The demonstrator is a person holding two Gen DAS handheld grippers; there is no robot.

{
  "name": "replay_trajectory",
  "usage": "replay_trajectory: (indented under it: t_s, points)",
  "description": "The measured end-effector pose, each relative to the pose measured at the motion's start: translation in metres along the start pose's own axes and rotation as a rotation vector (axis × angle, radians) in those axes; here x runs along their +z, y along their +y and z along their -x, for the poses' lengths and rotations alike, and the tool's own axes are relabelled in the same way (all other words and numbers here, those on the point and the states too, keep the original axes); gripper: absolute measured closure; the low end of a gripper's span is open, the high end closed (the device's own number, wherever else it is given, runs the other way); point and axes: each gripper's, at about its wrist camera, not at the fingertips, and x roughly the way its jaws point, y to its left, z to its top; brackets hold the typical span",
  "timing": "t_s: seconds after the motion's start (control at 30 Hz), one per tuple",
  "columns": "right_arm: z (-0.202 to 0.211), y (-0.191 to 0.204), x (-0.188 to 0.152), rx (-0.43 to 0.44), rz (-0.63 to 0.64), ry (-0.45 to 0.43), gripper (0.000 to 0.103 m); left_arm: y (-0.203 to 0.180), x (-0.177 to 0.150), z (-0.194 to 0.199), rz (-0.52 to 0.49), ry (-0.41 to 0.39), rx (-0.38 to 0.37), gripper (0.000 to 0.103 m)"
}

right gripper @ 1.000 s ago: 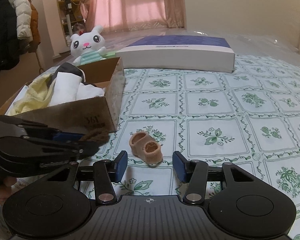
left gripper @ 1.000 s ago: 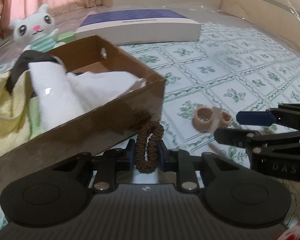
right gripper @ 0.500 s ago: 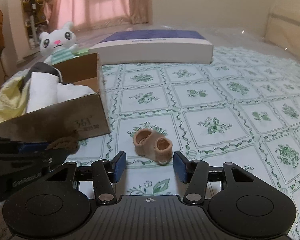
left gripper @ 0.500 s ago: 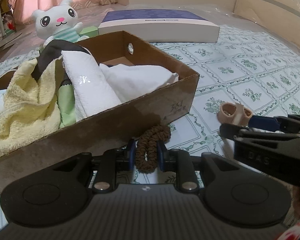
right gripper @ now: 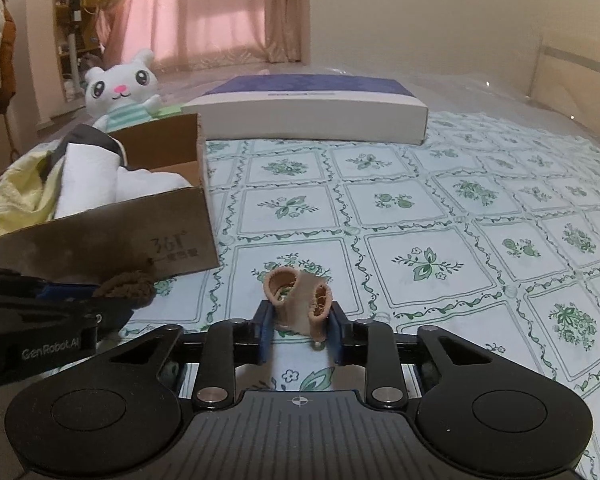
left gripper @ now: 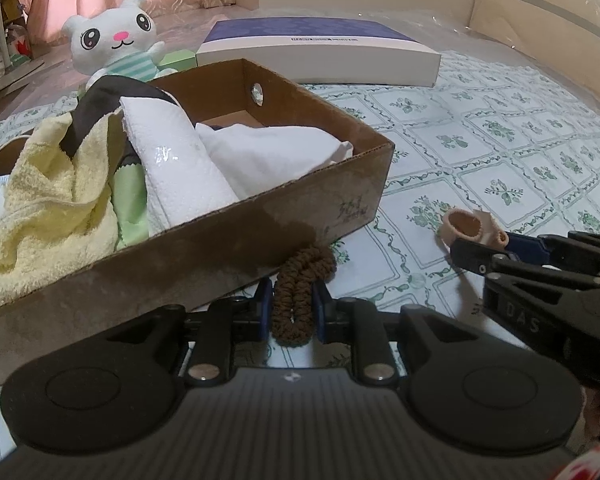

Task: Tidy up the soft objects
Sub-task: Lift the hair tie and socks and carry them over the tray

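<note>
Brown braided hair tie (left gripper: pixel 296 300), pinched between left fingers (left gripper: pixel 265 308)

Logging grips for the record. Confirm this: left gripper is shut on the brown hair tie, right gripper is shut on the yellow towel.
One error. The right gripper is shut on the tan baby socks, per the right wrist view. The yellow towel lies in the cardboard box. The left gripper does grip the brown hair tie.

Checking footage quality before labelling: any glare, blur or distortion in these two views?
Left wrist view: fisheye bends the cardboard box edges; small glare spot on the white cloth. Right wrist view: backlit pink curtain looks soft, dark vignette at corners; peach sock stays sharp.
</note>
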Motion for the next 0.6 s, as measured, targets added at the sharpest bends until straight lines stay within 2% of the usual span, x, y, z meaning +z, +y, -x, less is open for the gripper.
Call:
replay_trajectory:
  t_s: [0.27, 0.6]
  points:
    - [0.033, 0.003, -0.005, 0.065, 0.016, -0.014, 0.076, 0.001, -0.016, 0.022, 0.011, 0.020, -0.003, 0.084]
    - [0.078, 0.013, -0.014, 0.113, 0.028, -0.005, 0.076, 0.021, -0.047, 0.067, 0.057, 0.033, 0.032, 0.084]
